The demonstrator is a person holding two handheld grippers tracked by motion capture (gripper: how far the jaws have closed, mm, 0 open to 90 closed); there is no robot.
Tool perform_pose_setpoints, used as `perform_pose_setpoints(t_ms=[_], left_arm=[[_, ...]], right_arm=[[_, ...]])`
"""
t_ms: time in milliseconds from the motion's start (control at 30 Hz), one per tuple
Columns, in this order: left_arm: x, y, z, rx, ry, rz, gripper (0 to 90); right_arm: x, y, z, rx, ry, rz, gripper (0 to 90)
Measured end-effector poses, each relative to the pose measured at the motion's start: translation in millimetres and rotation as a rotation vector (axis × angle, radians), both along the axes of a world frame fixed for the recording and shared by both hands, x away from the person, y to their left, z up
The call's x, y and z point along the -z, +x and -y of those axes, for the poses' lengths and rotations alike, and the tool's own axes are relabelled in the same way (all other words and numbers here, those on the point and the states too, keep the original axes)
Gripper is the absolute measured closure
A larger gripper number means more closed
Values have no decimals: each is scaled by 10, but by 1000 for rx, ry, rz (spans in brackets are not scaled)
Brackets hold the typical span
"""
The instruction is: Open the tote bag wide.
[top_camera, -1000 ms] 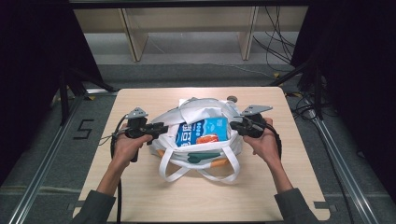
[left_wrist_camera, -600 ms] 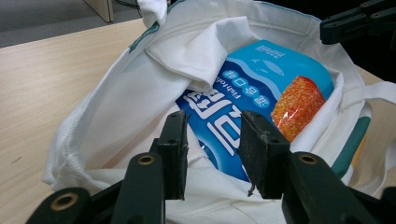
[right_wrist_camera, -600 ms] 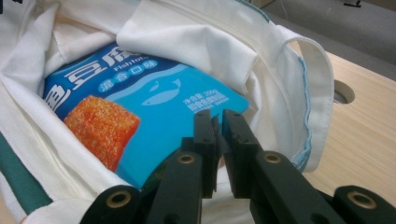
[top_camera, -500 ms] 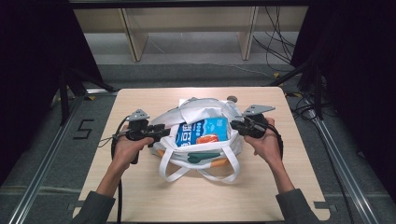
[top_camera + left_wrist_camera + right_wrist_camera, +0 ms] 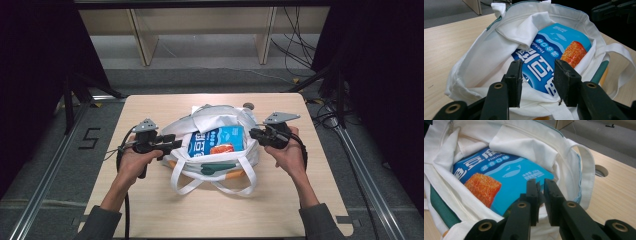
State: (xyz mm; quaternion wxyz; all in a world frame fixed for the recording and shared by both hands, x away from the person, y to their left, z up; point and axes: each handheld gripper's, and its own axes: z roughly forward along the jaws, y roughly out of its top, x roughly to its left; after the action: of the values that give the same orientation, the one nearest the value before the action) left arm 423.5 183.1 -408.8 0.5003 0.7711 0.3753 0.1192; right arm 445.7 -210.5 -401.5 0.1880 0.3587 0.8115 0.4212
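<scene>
Jaws of left gripper [image 5: 537,83] parted, right gripper [image 5: 539,200] near-closed, flanking tote bag [image 5: 215,150].

A bag [image 5: 215,145] lies mid-table [image 5: 150,210], nearer the far edge, with a packet [image 5: 216,140] inside it. The left tongs [image 5: 172,143] sit at the bag's left side, the right tongs [image 5: 253,133] at its right.

Through the left gripper view I saw my left gripper [image 5: 537,82] with its two black jaws standing apart, a clear gap between them, poised just over the near rim of a white tote bag [image 5: 486,60]. Inside the bag lay a blue snack packet [image 5: 549,53] printed with white lettering and an orange square. The bag sat on a pale wooden table [image 5: 446,42]. The other gripper [image 5: 614,10] showed dark at top right.
</scene>
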Motion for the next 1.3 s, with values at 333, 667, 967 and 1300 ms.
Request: perform_pose_setpoints(t_ms=[333, 667, 967, 1300], left_arm=[[-9, -57, -20, 5, -7, 1, 550], [-30, -120, -89, 17, 2, 8, 530], [-42, -224, -67, 24, -5, 9, 505], [-58, -435, -52, 51, 5, 34, 457]], right_arm=[[-52, -65, 48, -5, 3, 3, 820], [-52, -129, 56, -1, 16, 11, 814], [-52, -182, 78, -5, 26, 10, 764], [-58, -317, 147, 6, 41, 7, 649]])
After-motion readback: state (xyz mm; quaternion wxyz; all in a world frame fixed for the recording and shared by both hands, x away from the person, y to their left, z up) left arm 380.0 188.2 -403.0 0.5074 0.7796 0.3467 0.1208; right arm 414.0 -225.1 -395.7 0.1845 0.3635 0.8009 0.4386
